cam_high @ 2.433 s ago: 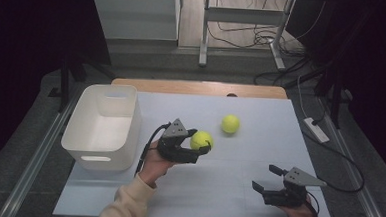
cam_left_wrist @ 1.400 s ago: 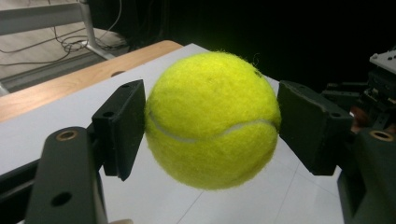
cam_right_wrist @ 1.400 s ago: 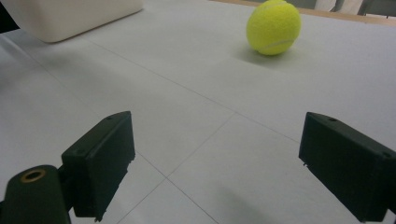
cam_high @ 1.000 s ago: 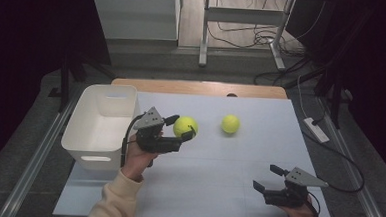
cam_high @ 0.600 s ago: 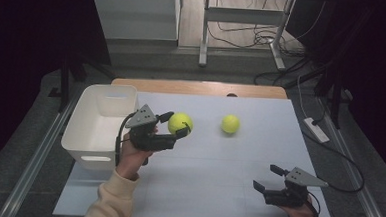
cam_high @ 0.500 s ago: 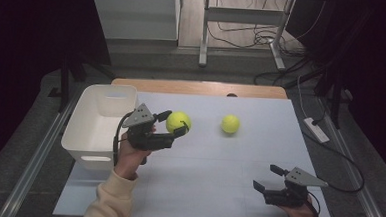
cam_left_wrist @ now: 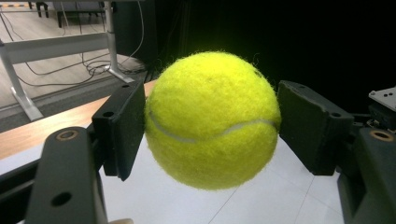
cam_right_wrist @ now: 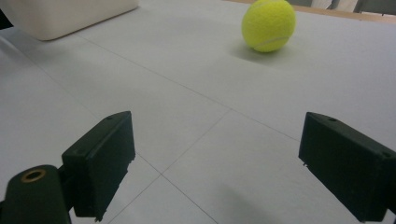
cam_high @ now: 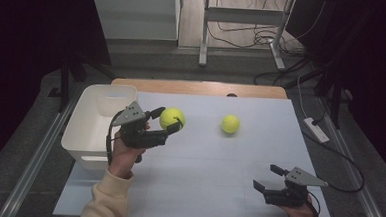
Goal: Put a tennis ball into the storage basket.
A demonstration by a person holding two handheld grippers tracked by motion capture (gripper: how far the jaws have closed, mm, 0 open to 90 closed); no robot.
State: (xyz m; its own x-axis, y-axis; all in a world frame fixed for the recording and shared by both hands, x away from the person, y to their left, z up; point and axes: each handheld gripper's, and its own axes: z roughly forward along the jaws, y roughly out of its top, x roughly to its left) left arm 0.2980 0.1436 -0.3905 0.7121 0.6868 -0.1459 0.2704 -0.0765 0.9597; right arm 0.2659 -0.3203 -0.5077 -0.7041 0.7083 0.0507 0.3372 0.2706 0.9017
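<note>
Left gripper [cam_high: 164,121], black with two jaws and a grey three-cornered top plate: clamped on a fuzzy yellow-green tennis ball [cam_high: 172,118], held clear above the white table surface [cam_high: 212,179], just beside the right rim of the white rectangular plastic bin [cam_high: 86,143]. In the left gripper view: ball [cam_left_wrist: 212,119] pressed between both black jaw pads, white seam curving across its face, table visible below it. Left hand [cam_high: 123,155] around the gripper body, cream sleeve [cam_high: 103,204] entering from the bottom edge. Right gripper [cam_high: 266,178]: jaws spread wide with nothing between them, low over the near right part of the table, pointing left. In the right gripper view: both black pads well apart, bare table between them. Second yellow-green tennis ball [cam_high: 230,124]: resting on the table, to the right of the held ball and well apart from it; seen ahead of the right gripper [cam_right_wrist: 268,24], with a corner of the bin [cam_right_wrist: 70,16] at upper left. Bin contents: cannot tell.
</note>
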